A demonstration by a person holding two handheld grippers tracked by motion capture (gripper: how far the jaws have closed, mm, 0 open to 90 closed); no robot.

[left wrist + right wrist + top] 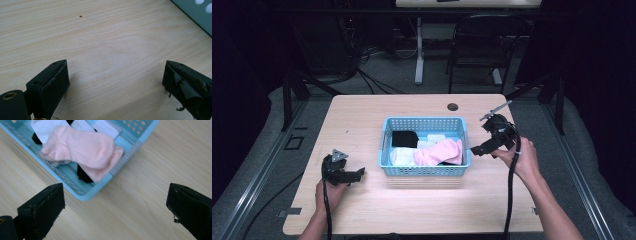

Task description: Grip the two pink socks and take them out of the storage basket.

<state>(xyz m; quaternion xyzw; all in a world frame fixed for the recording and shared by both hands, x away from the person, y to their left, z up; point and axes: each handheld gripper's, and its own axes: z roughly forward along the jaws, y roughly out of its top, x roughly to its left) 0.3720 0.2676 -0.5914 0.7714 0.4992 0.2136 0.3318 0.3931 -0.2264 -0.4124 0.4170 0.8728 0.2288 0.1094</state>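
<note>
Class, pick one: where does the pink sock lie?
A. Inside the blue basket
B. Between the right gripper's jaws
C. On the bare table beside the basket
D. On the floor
A: the pink sock rests inside the blue basket, on white and black items.

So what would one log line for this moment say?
left gripper: open, empty | right gripper: open, beside basket | pink sock: in basket

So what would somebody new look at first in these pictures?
Probably the blue basket in the middle of the table, with a pink sock lying on top of white and black ones. Then the two black grippers, the left gripper and right gripper, open on either side.
</note>
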